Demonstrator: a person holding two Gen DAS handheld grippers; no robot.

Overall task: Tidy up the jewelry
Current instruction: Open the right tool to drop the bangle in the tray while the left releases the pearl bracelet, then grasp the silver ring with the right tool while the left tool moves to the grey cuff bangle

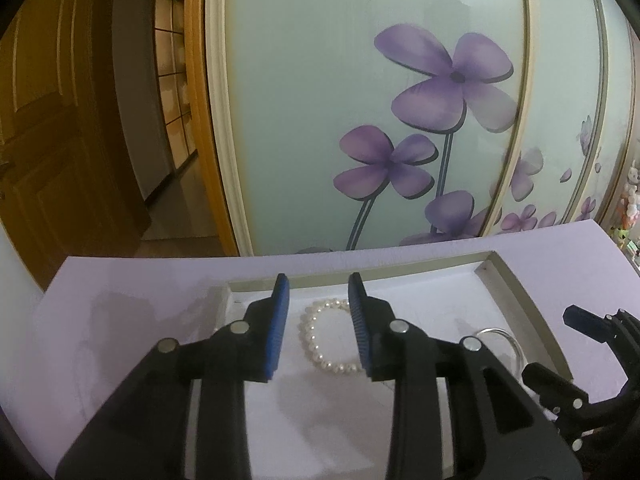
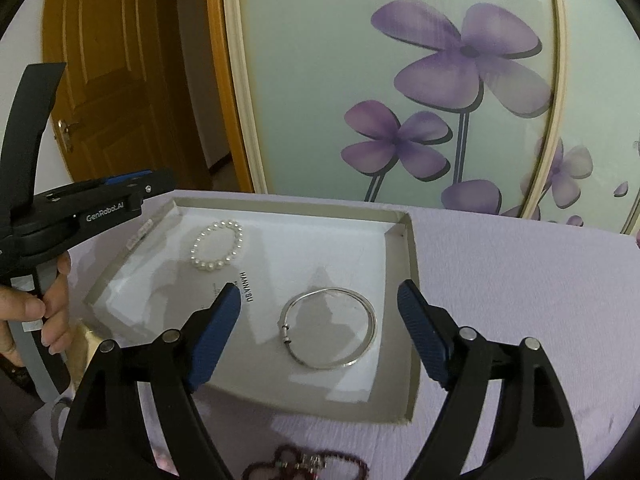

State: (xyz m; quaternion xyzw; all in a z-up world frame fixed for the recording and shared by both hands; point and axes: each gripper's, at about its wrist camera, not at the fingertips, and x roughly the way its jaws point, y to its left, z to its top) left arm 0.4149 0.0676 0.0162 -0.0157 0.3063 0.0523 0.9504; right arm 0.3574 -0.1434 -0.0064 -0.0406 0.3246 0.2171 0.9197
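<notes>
Your left gripper (image 1: 318, 320) has its jaws apart with nothing clamped, hanging over the pearl bracelet (image 1: 328, 338), which lies flat near the far left corner of the white tray (image 2: 404, 264); looks like a release spot chosen to keep it apart from the other piece. Your right gripper (image 2: 320, 334) is spread wide and empty above the silver bangle (image 2: 330, 328), which sits toward the tray's right edge. A dark red beaded piece (image 2: 304, 464) waits off the tray's near edge on the purple cloth (image 2: 520, 280), probably next.
</notes>
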